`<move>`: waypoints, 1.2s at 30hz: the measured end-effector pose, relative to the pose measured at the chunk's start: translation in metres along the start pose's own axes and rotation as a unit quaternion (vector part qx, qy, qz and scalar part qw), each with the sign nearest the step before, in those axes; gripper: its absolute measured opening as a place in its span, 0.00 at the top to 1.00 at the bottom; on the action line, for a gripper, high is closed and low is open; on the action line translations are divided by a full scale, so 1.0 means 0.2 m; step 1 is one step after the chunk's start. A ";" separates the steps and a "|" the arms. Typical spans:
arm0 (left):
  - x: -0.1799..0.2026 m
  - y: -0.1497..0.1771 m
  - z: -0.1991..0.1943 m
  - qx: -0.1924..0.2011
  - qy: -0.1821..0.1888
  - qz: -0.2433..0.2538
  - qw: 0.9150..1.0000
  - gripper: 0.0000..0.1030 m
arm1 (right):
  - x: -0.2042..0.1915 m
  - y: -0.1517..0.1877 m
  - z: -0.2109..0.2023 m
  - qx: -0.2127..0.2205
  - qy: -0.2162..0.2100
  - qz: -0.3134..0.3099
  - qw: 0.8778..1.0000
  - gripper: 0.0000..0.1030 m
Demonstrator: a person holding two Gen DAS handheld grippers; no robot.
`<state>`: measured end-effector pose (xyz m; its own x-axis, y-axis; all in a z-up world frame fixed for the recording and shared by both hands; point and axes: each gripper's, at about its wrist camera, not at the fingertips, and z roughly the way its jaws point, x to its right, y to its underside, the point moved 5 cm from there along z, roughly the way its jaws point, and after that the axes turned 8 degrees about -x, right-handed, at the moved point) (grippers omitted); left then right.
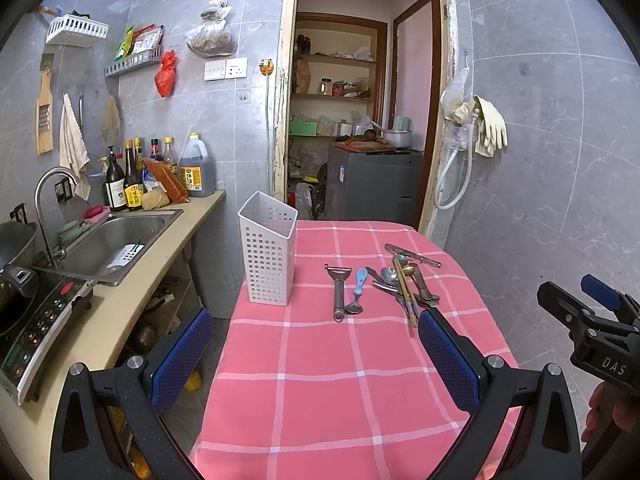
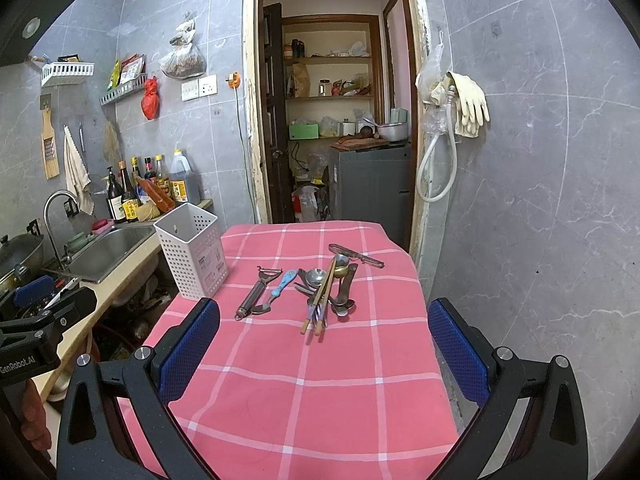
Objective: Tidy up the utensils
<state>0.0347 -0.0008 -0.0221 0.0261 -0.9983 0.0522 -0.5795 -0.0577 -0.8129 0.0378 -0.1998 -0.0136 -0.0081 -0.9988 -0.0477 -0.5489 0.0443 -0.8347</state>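
Observation:
A white perforated utensil holder (image 1: 269, 249) (image 2: 192, 250) stands upright and empty at the far left of the pink checked tablecloth (image 1: 320, 380) (image 2: 304, 376). A metal peeler (image 1: 339, 292) (image 2: 256, 290) and a blue-handled spoon (image 1: 358, 290) (image 2: 278, 290) lie side by side to its right. Further right lies a pile of spoons, chopsticks and a knife (image 1: 406, 280) (image 2: 330, 286). My left gripper (image 1: 316, 344) is open and empty above the table's near part. My right gripper (image 2: 324, 332) is open and empty, short of the pile; it also shows at the right edge of the left wrist view (image 1: 580, 300).
A counter with a steel sink (image 1: 116, 240) (image 2: 108, 250), an induction cooker (image 1: 40, 320) and sauce bottles (image 1: 136, 176) runs along the left. An open doorway (image 1: 360, 120) (image 2: 332, 120) is behind the table. A tiled wall with hanging gloves (image 1: 490, 126) is on the right.

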 end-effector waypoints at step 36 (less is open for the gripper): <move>0.06 -0.21 0.25 0.004 0.066 0.025 0.997 0.00 | 0.08 -0.15 0.04 0.031 0.034 0.011 0.999 0.01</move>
<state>0.1000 -0.0104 -0.0158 -0.1117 -0.9899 0.0867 -0.5707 -0.0075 -0.8211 0.0614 -0.2169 0.0057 -0.0780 -0.9965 -0.0309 -0.4953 0.0657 -0.8662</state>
